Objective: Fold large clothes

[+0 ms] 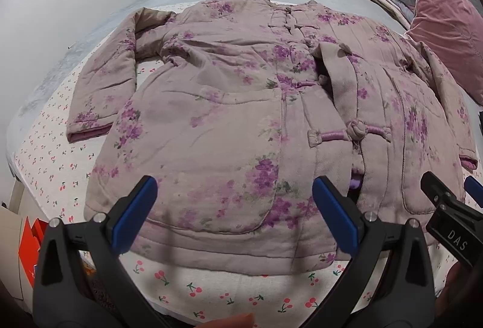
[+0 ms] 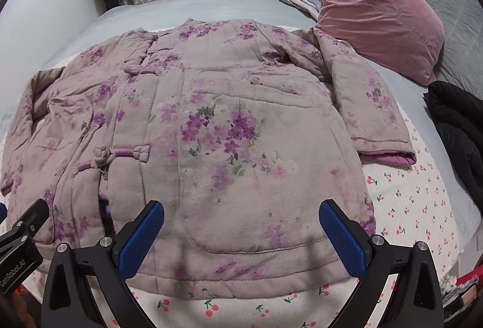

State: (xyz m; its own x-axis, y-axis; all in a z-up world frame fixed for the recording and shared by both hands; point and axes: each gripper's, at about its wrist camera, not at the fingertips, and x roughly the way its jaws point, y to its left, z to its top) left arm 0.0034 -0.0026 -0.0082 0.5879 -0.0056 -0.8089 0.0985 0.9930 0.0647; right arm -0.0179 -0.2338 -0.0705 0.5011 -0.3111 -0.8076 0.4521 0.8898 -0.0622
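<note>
The padded coat (image 1: 229, 104) is matt quilted cloth, soft and slightly napped, with corded knot fastenings (image 1: 350, 133). Beneath it lies a thin printed cotton sheet (image 2: 416, 207). The far-right pillow (image 2: 377, 14) looks velvety. Both grippers' pads (image 2: 140, 240) are textured blue rubber on matt black plastic.

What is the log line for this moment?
jacket: flat, unfolded, on bed | left gripper: open, above hem | right gripper: open, above hem

Black plastic two-finger left gripper (image 1: 234, 214) with blue rubber fingertip pads (image 1: 134, 214), silver screw heads at the hinges. Matching black right gripper (image 2: 241, 237), blue dimpled pads (image 2: 342, 240), white "DAS" lettering on its side. Sliver of bare skin (image 1: 232, 322) at bottom edge.
</note>
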